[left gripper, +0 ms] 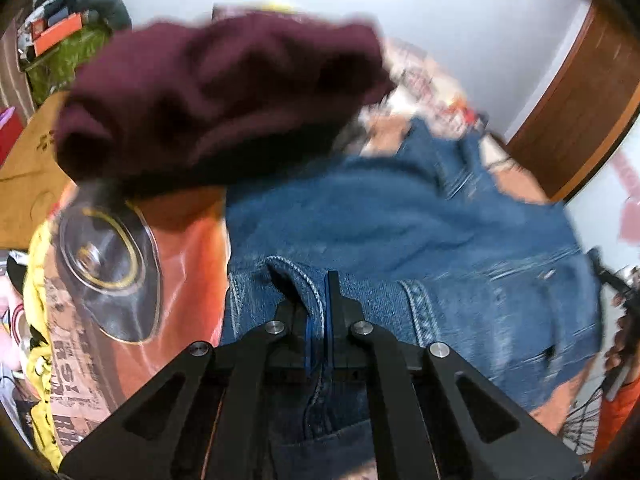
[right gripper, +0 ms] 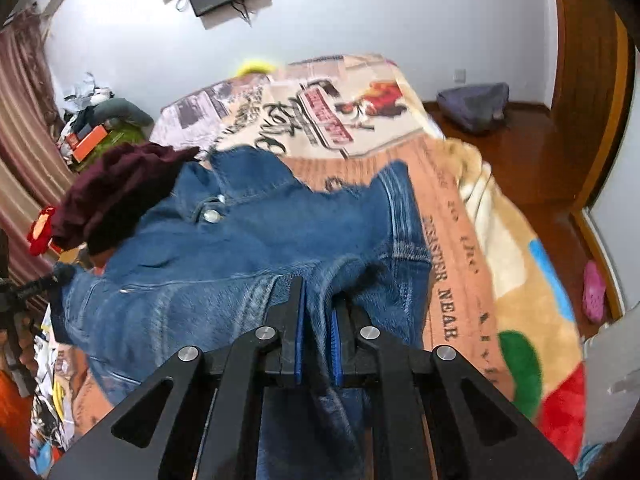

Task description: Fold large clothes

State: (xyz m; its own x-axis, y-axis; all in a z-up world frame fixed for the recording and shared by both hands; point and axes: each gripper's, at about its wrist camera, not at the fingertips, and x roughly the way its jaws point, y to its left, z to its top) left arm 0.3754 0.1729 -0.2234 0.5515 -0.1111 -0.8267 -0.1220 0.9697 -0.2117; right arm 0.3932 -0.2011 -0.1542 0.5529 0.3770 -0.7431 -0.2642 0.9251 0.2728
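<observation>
A blue denim jacket (left gripper: 420, 216) lies spread over the printed blanket on the bed; it also shows in the right wrist view (right gripper: 256, 240). My left gripper (left gripper: 320, 300) is shut on a folded hem edge of the jacket. My right gripper (right gripper: 318, 312) is shut on another bunched edge of the jacket, lifting the cloth a little. A dark maroon garment (left gripper: 224, 96) lies in a heap at the jacket's far left, by its collar, and shows in the right wrist view (right gripper: 120, 196) too.
The bed's printed blanket (right gripper: 460, 240) spreads to the right and far side. A cardboard box (left gripper: 24, 176) and clutter (right gripper: 92, 128) stand left of the bed. A grey bag (right gripper: 472, 104) and a pink slipper (right gripper: 594, 292) lie on the wooden floor at right.
</observation>
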